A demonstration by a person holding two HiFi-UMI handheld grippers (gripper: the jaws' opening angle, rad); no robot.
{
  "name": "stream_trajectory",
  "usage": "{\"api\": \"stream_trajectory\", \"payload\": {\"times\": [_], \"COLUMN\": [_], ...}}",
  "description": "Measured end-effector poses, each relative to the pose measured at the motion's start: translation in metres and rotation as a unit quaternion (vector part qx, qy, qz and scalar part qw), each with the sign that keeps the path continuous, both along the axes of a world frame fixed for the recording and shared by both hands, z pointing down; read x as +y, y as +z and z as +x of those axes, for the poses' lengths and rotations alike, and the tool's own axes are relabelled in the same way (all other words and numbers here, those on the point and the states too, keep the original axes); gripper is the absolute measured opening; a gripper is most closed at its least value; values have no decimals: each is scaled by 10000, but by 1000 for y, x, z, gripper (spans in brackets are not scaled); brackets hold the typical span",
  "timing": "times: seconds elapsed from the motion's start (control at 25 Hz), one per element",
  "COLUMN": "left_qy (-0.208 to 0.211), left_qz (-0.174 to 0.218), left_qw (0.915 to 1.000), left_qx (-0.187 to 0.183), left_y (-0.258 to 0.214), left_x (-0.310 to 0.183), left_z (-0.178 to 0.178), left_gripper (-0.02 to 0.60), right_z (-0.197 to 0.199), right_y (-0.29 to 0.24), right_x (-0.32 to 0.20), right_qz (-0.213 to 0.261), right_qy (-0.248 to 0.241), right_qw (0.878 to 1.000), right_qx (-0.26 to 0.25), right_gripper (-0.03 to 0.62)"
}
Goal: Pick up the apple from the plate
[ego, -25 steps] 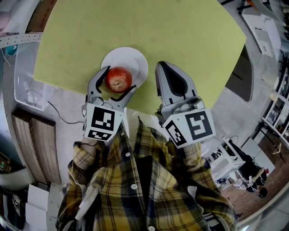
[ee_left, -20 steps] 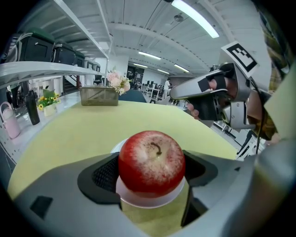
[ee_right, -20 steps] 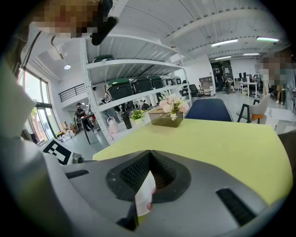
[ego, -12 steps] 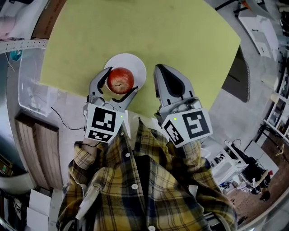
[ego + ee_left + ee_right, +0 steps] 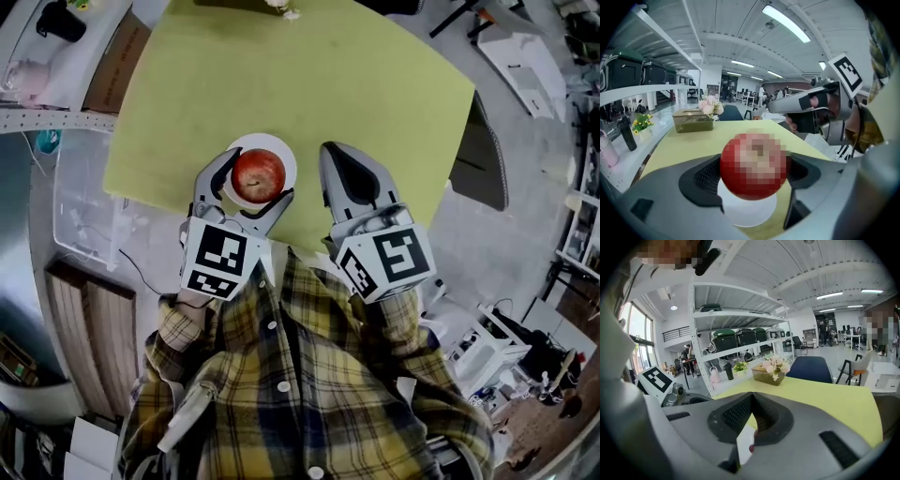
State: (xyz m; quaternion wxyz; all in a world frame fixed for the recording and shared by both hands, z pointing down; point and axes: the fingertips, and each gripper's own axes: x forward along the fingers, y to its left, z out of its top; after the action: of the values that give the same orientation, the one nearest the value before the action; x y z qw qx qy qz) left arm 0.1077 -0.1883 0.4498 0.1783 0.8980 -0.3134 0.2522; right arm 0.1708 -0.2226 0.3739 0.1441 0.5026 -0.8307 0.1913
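- Apple (image 5: 258, 174), red and round, sits between the two fingers (image 5: 701, 178) of the left gripper (image 5: 255, 178), and they press on it from both sides
- We see the white plate (image 5: 279, 148) right under the apple, but we cannot tell if the apple touches it
- The plate lies on the yellow-green tabletop (image 5: 309, 84), near the edge closest to the person
- The right gripper (image 5: 330, 150) is just beside the plate, on its right, over the same edge of the tabletop
- Its fingers (image 5: 736, 416) are pushed together at the tips, and we see nothing held between them
- Through the little gap under those tips we can see a bit of white plate and a tiny bit of red
- Each gripper has a cube with black and white squares at its back end, the left cube (image 5: 220, 258) and the right cube (image 5: 386, 261)
- The person wears a yellow checked shirt (image 5: 300, 375), and it fills the bottom of the head view
- At the far end of the tabletop stands a brownish box (image 5: 692, 121) with pale flowers (image 5: 710, 107) by it
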Motion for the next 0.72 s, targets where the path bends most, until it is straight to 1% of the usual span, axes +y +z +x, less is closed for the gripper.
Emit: {"api": "stream_trajectory", "payload": {"times": [0.24, 0.52, 0.72], "left_qy": [123, 238, 324], "left_qz": [167, 277, 326], "left_qw": [9998, 9992, 9985], "left_qx": [48, 160, 312], "left_y": [-33, -66, -88], "left_x": [1, -2, -1], "left_z": [8, 14, 12], "left_gripper": [422, 422, 421], "right_z": [8, 15, 14], "right_y": [-26, -51, -65], "right_x": [7, 14, 22], "right_qz": [178, 388, 521], "right_qy": [101, 171, 241], "right_qw": [9998, 9991, 9983], "right_qx": [-50, -72, -50], "right_gripper": [-3, -3, -3]}}
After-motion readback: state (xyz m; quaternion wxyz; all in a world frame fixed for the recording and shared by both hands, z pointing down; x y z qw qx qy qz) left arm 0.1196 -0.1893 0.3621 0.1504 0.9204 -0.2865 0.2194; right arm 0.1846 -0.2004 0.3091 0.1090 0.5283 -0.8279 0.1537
